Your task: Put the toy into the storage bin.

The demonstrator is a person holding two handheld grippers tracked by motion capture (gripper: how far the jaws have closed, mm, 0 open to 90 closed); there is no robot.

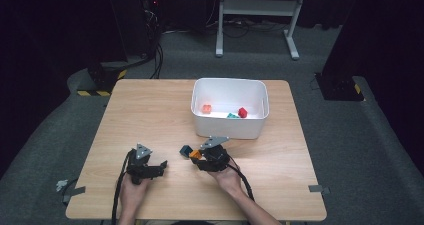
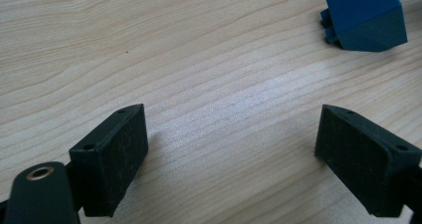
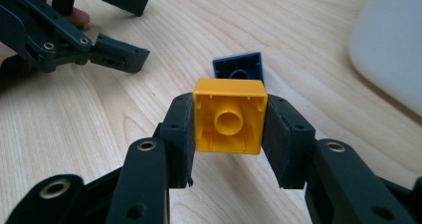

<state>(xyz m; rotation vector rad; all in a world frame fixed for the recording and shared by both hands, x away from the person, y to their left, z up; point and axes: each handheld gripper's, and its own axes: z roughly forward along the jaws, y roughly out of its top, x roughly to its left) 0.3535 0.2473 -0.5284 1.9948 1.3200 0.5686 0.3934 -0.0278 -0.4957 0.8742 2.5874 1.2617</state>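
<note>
My right gripper [image 3: 228,127] is clamped on a yellow block [image 3: 229,115], one jaw pressed against each side wall. The block's hollow underside, with its round tube, faces the camera, so its studded top points away from me, out of sight. In the high view the same block [image 1: 195,154] sits at the jaw tips just above the tabletop [image 1: 150,110]; whether it is lifted clear or resting on the wood I cannot tell.

Just past it lies a blue block [image 3: 240,67], tipped on the wood, its open bottom also toward me, and partly covered by the yellow one. My left gripper [image 2: 231,154] has its jaws spread wide with nothing between them; the blue block [image 2: 367,16] lies up and to the right of its jaws, some way ahead of them and cut off by the frame edge.

What the move turns on, as I judge it: the white bin [image 1: 229,131] stands ahead and slightly right of my right gripper [image 1: 199,158], near it, and well apart from my left gripper [image 1: 159,166], so the right hand carries the yellow block forward and up over the near wall. In the right gripper view the bin [image 3: 393,50] is a blurred white corner. Inside, I make out an orange piece [image 1: 206,108], a teal piece [image 1: 232,116] and a red piece [image 1: 243,112]; their shapes are too small to read.
</note>
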